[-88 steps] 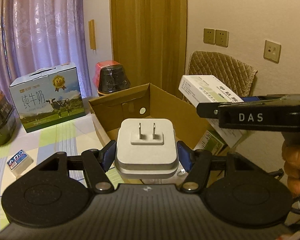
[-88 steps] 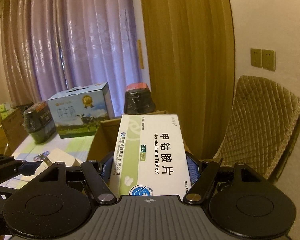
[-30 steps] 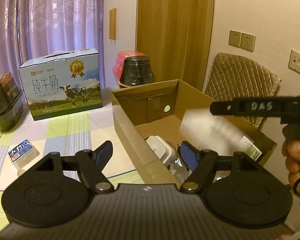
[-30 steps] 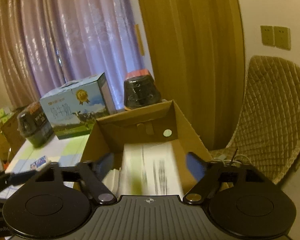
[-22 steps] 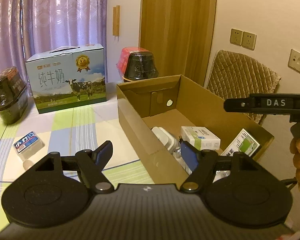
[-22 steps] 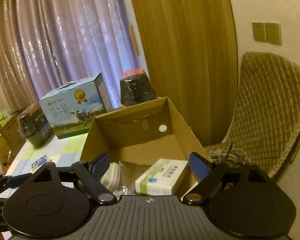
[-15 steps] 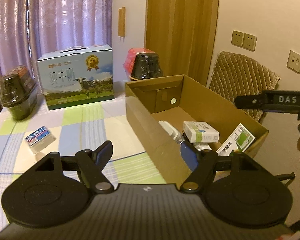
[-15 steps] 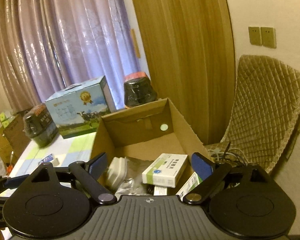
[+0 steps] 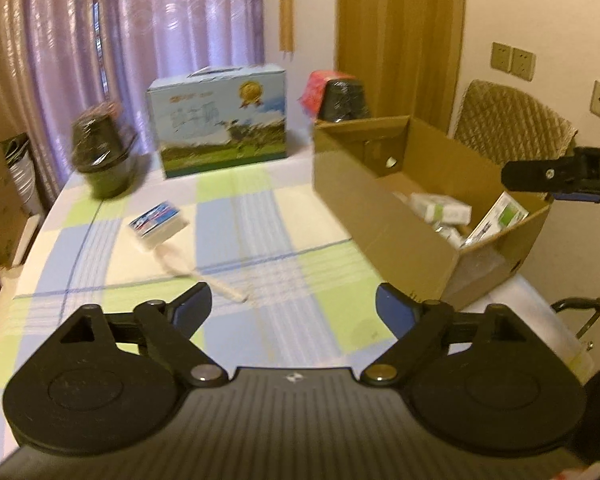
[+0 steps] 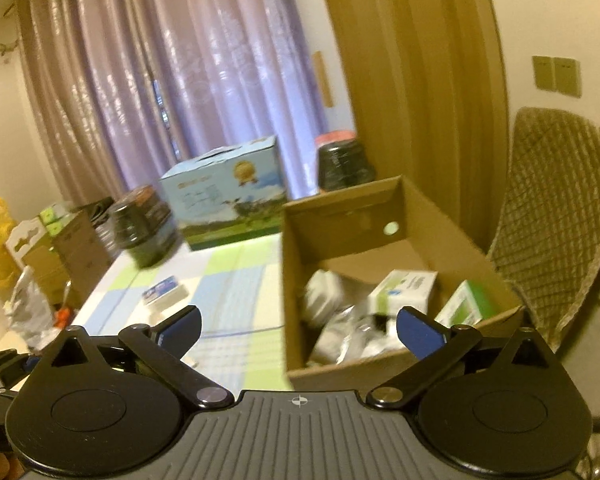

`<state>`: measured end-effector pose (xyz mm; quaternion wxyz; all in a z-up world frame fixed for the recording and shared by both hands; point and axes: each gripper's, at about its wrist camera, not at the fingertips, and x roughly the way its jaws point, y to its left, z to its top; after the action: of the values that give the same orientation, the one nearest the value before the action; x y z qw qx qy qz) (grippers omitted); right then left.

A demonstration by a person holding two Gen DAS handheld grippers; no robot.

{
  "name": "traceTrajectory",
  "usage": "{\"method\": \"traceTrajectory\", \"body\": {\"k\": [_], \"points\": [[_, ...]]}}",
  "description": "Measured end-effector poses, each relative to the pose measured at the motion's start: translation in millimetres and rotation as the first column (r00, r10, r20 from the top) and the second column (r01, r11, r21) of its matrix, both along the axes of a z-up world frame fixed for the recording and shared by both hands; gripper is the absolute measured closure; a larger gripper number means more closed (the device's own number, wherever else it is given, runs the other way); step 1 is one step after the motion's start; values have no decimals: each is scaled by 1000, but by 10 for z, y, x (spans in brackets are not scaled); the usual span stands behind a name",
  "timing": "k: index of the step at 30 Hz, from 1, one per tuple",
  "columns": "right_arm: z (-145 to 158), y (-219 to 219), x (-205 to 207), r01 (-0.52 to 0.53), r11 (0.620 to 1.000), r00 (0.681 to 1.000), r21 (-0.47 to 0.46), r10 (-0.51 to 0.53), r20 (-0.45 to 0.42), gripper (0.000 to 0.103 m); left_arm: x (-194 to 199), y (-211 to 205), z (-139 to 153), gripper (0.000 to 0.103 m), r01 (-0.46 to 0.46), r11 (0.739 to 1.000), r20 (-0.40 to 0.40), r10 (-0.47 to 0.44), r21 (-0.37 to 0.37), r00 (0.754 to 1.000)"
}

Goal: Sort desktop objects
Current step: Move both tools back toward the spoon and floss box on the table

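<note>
On my left gripper [image 9: 294, 306] camera I see the fingers spread wide with nothing between them, above the checked counter [image 9: 260, 216]; at the left a small blue-and-white packet [image 9: 158, 220] lies on it, with a pale stick-like thing [image 9: 204, 276] just beside it, too blurred to name. Further right stands the cardboard box [image 9: 380, 216], and at the far right edge the tip of my right gripper [image 10: 298, 330] pokes in, a lone "D" readable on it. Only the right view looks down into the box: a white charger [image 10: 320, 292], crinkled silver bags [image 10: 348, 332] and two green-and-white medicine boxes [image 10: 406, 290] lie inside; its fingers are likewise apart and empty. Nearly three seconds ago my left held the charger and my right the tablet carton; both now rest in the box. The milk carton [image 9: 220, 120] print is too smeared to read.
</note>
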<state>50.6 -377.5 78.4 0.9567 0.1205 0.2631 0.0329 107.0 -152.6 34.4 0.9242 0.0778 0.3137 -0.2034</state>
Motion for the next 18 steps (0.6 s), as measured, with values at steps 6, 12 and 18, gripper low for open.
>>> {"method": "traceTrajectory", "body": {"k": [6,12,18], "points": [[-15,310,-101,-64,998,998,18,64,-14,2,-134,467,-6,5,-69,998,-13,69,12,998],[-70,594,-192,-125,992,992,35,126,-28,2,-173,918,-3,1,-158,987,-27,159,38,987],[-147,848,-246,-173,985,984,18,173,-45,2,-232,1177,29,1,-194,979,-21,195,66,980]]}}
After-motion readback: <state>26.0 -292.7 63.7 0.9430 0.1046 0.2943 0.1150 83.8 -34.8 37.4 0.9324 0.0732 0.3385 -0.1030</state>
